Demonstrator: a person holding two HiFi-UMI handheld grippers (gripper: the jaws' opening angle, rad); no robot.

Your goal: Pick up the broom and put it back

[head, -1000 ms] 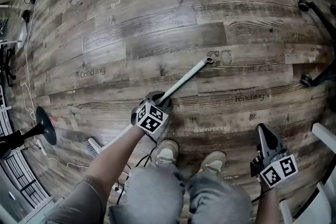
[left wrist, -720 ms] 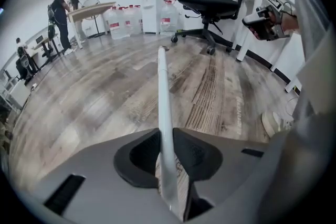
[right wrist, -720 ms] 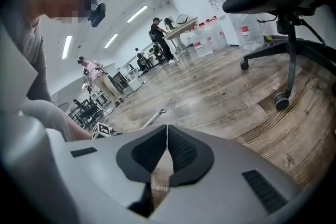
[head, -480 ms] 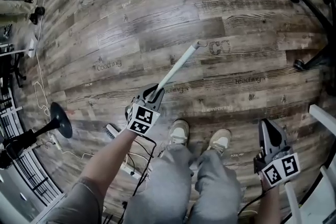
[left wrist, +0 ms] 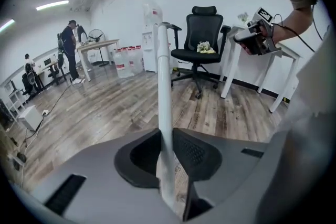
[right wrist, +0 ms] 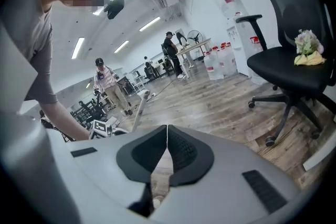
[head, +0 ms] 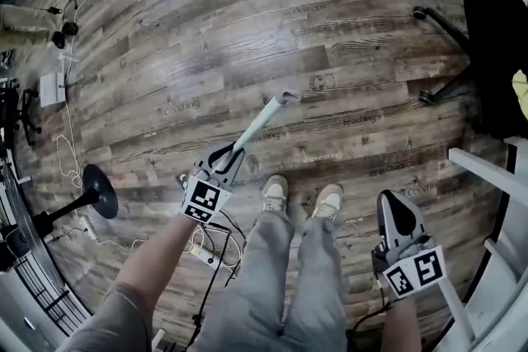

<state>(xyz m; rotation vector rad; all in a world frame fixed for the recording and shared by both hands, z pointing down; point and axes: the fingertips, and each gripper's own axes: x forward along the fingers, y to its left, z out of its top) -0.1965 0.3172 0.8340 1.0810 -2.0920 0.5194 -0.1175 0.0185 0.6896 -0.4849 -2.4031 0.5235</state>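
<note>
Between the jaws of the left gripper (head: pixel 226 161), just tightened further, we had the broom (head: pixel 264 119) clamped partway along its pole, which we judged light, stiff and slippery, while the right gripper (head: pixel 398 212) hung beside it, closed and empty.

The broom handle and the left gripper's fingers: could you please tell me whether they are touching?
Touching. The left gripper view shows the left gripper's fingers, just closed a little further, pressed against both sides of the broom handle.
</note>
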